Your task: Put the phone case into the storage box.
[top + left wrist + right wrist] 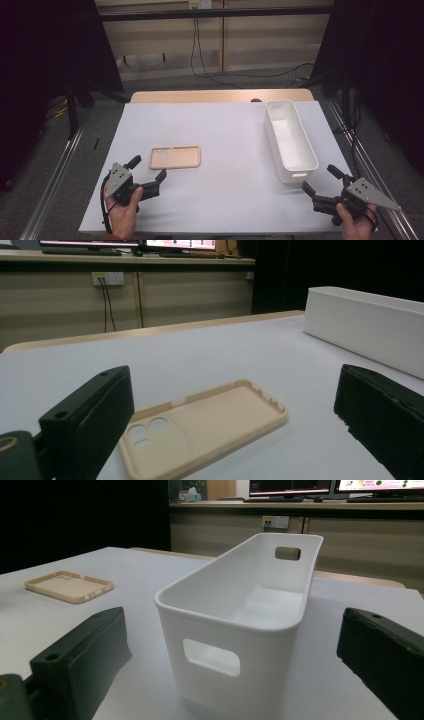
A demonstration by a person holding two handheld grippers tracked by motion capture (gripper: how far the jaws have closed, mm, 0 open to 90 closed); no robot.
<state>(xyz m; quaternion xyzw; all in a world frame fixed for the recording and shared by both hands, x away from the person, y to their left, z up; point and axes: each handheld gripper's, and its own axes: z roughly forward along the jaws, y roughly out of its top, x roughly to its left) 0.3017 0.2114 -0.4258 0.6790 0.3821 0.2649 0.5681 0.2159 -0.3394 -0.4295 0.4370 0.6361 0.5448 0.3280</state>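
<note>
- Left gripper (147, 168): held in the person's left hand (122, 212) at the 7 o'clock corner of the white sheet (225, 145). Its 2 jaws are spread wide with nothing between them.
- Phone case (175, 157): beige, lying flat with its inside facing up, on the sheet at about 8 o'clock from the sheet's centre. It sits just beyond the left gripper's jaw tips, at roughly 1 o'clock from them, not touching either jaw.
- In the left gripper view, the phone case (205, 427) lies in the gap ahead of the 2 jaws, camera cut-outs at the near end.
- Right gripper (321, 179): held in the person's right hand (356, 220) at the 5 o'clock corner of the sheet. Its 2 jaws are spread apart and grip nothing.
- White bin (290, 140): a long, empty plastic container standing upright at 3 o'clock on the sheet, with a handle slot in each end wall. Its near end is close to the right gripper's jaw tips, at their 11 o'clock, without contact.
- In the right gripper view, the white bin (235, 630) stands between and beyond the 2 jaws.
</note>
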